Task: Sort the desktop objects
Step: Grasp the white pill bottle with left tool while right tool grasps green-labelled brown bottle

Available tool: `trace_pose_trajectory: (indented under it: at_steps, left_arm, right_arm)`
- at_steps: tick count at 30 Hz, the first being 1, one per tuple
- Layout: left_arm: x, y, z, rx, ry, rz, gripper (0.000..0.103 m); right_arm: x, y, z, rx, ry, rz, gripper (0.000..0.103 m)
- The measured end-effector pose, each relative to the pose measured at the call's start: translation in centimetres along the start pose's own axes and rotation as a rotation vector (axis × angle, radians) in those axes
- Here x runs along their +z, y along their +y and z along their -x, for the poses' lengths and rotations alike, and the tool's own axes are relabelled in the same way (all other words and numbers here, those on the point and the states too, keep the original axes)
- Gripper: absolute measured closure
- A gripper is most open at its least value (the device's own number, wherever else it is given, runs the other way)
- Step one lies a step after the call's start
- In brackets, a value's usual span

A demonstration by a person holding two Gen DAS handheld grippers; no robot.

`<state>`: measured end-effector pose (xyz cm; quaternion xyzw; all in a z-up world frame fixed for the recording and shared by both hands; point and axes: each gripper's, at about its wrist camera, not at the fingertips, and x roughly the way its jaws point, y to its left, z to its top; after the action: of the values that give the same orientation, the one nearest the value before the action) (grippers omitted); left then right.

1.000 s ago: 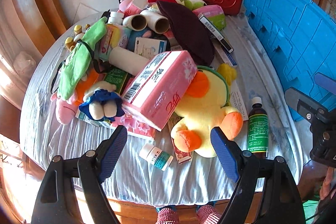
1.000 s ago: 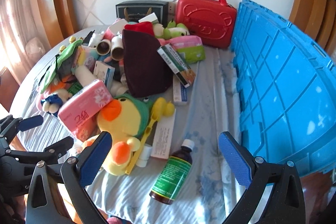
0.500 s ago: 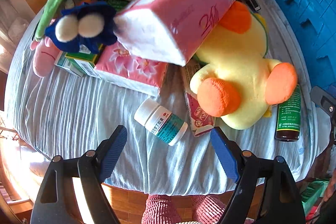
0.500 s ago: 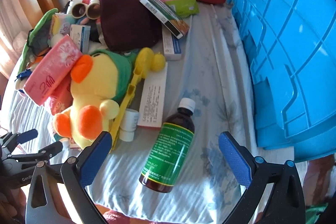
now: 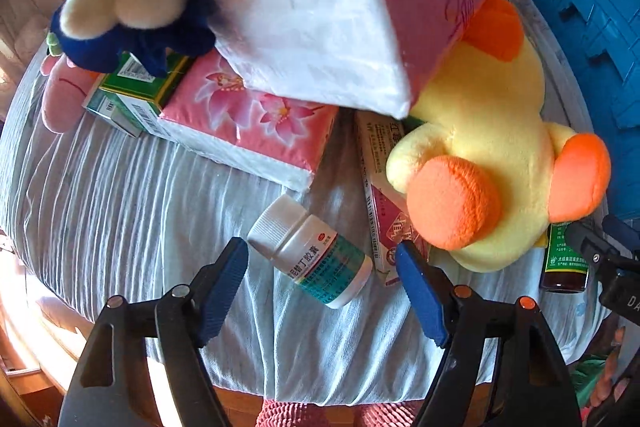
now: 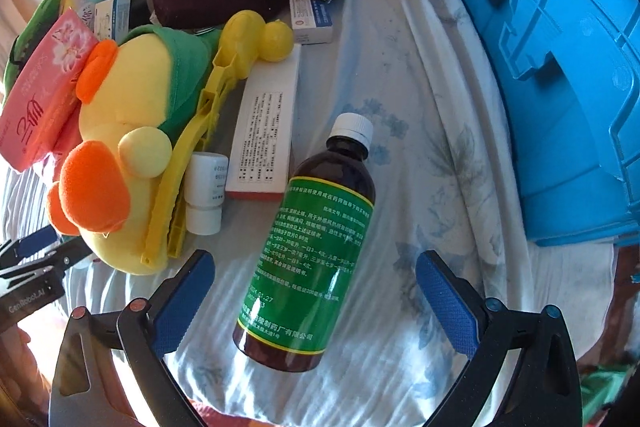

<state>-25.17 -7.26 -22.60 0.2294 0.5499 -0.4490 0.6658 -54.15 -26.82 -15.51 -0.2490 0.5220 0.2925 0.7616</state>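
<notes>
Clutter [image 5: 304,27] on wrinkled pale-blue tablecloth [image 5: 120,195]

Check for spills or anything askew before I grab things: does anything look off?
No spill shows. The brown syrup bottle and the white pill bottle both lie on their sides, caps on. The pink tissue pack sits tilted, propped on the plush duck and a flat flowered pack.
</notes>
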Motion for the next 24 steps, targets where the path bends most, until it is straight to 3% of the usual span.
trace_pose_trajectory:
  at_steps: [2,9,11,24]
  left_arm:
    - [0.2,0.5,0.1,0.017,-0.013,0.015,0.027]
    - [-0.5,1.1,-1.5,0.013,0.044,0.024,0.055]
    - [-0.7,0.8,-1.4,0.025,0.033,0.001,0.058]
    - [-1.1,-0.1,-0.9,0.039,0.008,-0.038,0.065]
  right_arm:
    - [-0.1,0.1,-0.2,0.001,0.004,0.005,0.002]
    - [-0.3,-0.3,-1.1,0.009,0.033,-0.007,0.016]
    - [-0.4,-0.4,-1.3,0.021,0.037,-0.005,0.025]
    - [-0.9,-0.6,-2.4,0.026,0.058,0.007,0.036]
